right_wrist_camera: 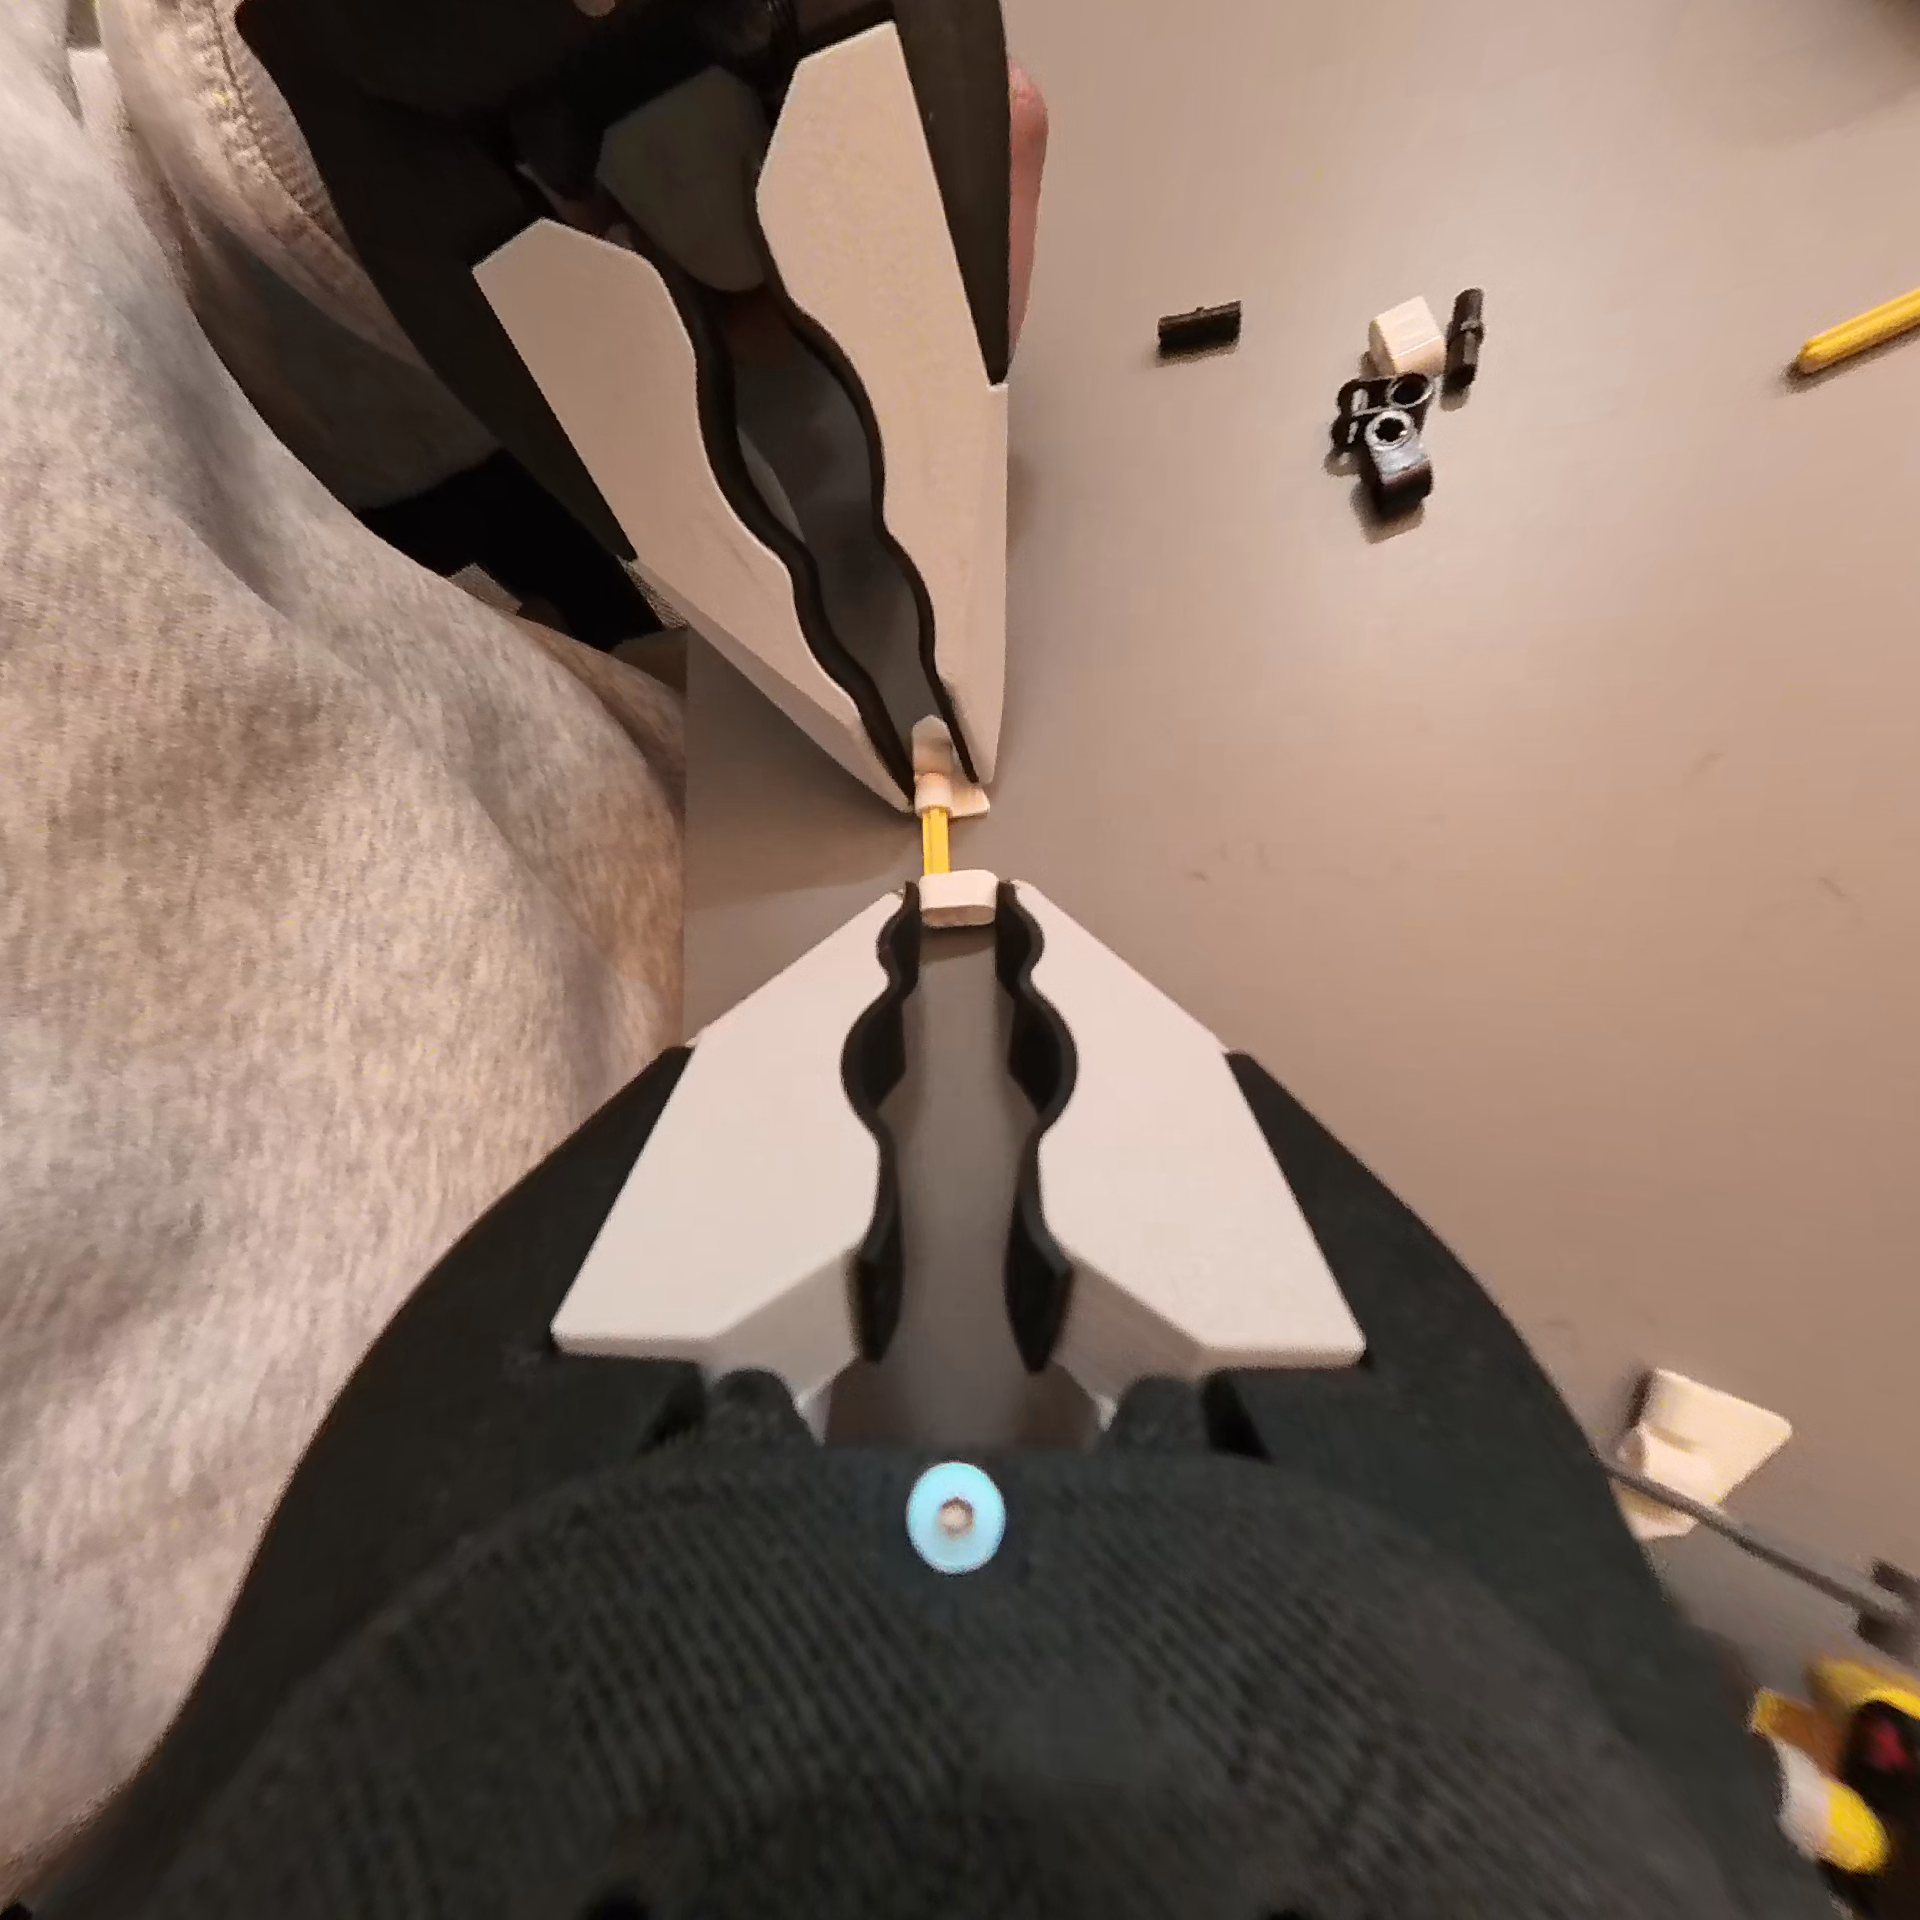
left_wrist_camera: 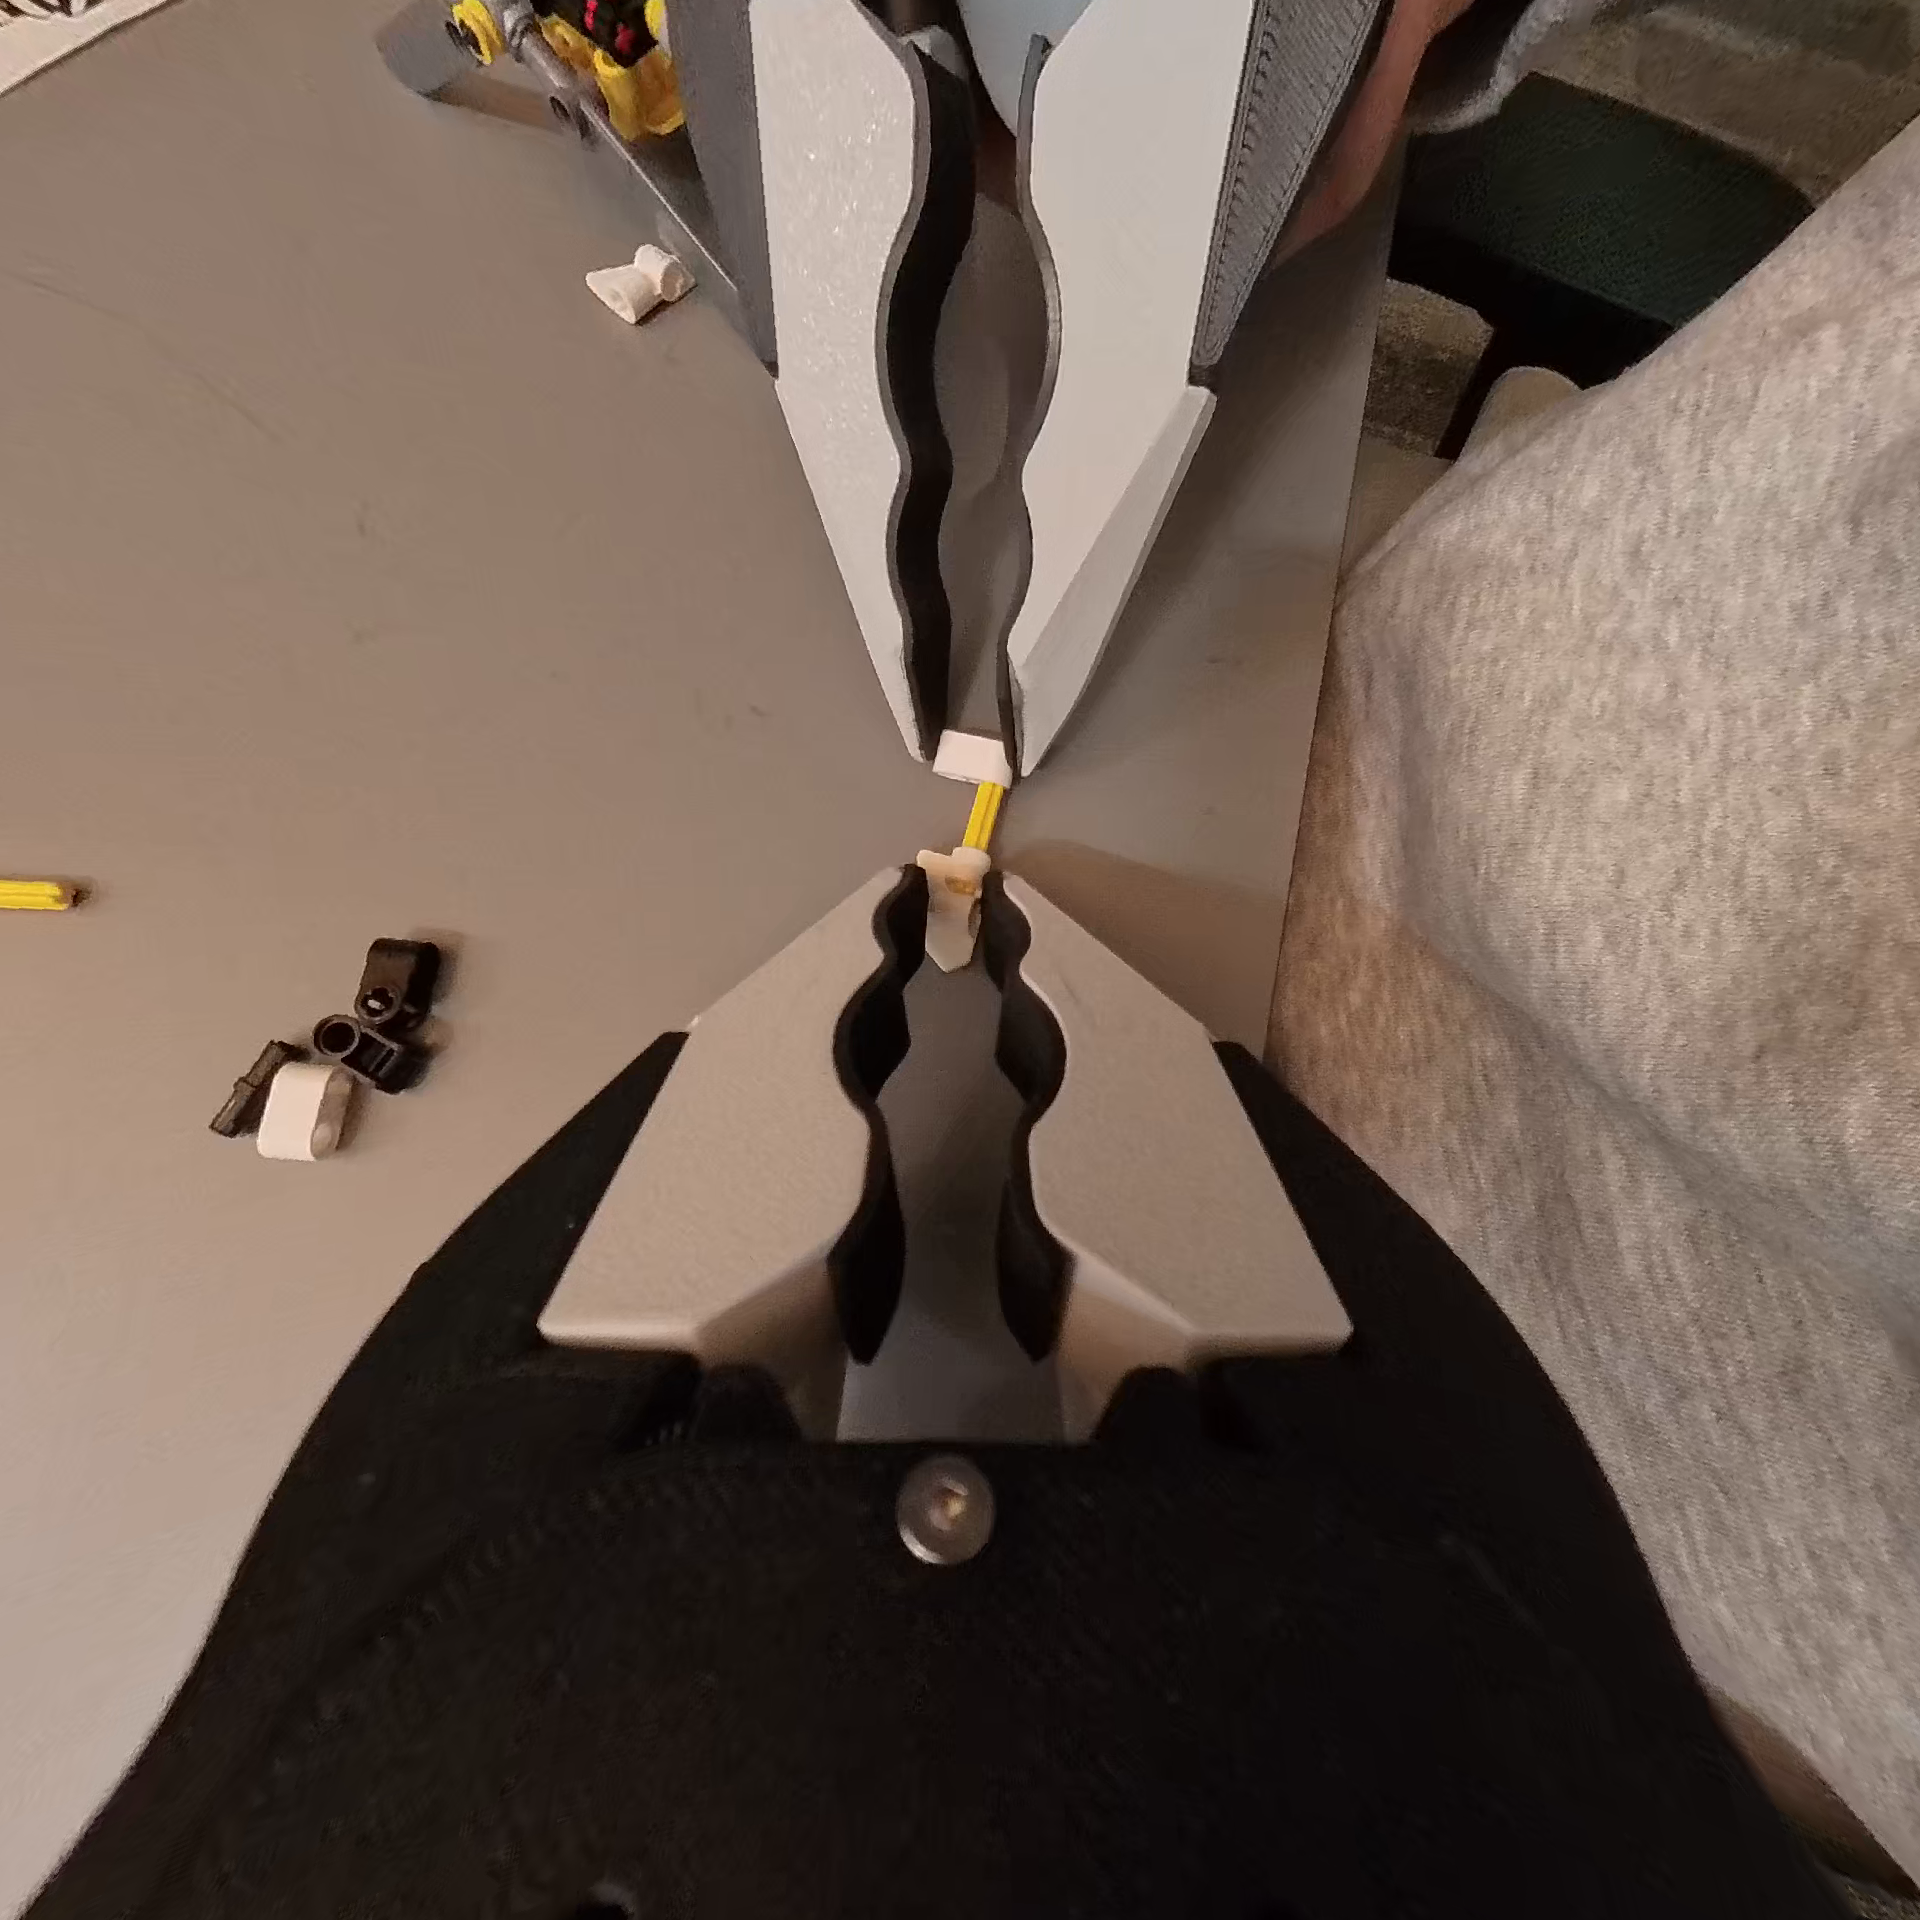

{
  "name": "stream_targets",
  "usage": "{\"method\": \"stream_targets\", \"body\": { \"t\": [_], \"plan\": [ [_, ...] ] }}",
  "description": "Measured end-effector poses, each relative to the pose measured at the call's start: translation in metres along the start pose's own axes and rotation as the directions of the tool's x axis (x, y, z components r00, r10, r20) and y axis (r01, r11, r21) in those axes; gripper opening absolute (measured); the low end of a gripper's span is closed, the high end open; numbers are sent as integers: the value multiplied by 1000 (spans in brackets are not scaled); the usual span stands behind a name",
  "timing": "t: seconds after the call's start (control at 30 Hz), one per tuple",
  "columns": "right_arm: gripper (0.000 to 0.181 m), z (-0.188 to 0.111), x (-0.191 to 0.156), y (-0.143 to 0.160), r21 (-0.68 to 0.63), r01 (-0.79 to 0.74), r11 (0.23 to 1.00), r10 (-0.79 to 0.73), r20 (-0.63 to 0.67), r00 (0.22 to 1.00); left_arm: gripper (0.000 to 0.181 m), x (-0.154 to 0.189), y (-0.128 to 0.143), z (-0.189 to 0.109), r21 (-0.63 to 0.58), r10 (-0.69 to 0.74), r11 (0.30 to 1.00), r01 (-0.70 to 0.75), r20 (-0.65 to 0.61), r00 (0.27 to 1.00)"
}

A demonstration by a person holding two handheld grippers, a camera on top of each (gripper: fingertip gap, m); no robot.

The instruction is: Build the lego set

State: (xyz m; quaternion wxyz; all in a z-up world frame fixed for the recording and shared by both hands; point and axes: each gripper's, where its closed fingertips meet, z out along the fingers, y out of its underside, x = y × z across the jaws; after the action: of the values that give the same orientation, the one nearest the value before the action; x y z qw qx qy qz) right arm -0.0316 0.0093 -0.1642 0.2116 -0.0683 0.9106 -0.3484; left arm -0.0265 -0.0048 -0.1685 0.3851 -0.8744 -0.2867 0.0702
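Note:
My left gripper (left_wrist_camera: 954,894) is shut on a small white connector piece (left_wrist_camera: 951,914). My right gripper (right_wrist_camera: 961,899) faces it tip to tip and is shut on another small white piece (right_wrist_camera: 958,900). A short yellow axle (left_wrist_camera: 982,818) bridges the two white pieces, above the grey table near its edge. In the left wrist view the right gripper (left_wrist_camera: 971,753) comes down from the top, holding its white piece (left_wrist_camera: 971,755). In the right wrist view the left gripper (right_wrist_camera: 940,774) comes down from the top, and the axle (right_wrist_camera: 934,837) shows between the tips.
Loose black and white parts (left_wrist_camera: 327,1049) and a second yellow axle (left_wrist_camera: 36,894) lie left on the table. A white piece (left_wrist_camera: 639,283) and a partly built yellow and grey model (left_wrist_camera: 561,62) sit farther off. A person's grey sleeve (left_wrist_camera: 1621,831) lies beyond the table edge. My two grippers' fingertips are within a few centimetres of each other.

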Motion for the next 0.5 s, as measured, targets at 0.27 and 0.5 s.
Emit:
{"method": "stream_targets", "body": {
  "t": [0.27,0.5],
  "plan": [
    [12,1,0,-1,-11,36,999,-36,-40,999,10,0,0,0,0,-6,1000,6,-2,1000],
    [12,3,2,-2,-35,98,995,-101,-86,991,10,0,0,-1,0,-10,1000,10,1,1000]
  ]
}}
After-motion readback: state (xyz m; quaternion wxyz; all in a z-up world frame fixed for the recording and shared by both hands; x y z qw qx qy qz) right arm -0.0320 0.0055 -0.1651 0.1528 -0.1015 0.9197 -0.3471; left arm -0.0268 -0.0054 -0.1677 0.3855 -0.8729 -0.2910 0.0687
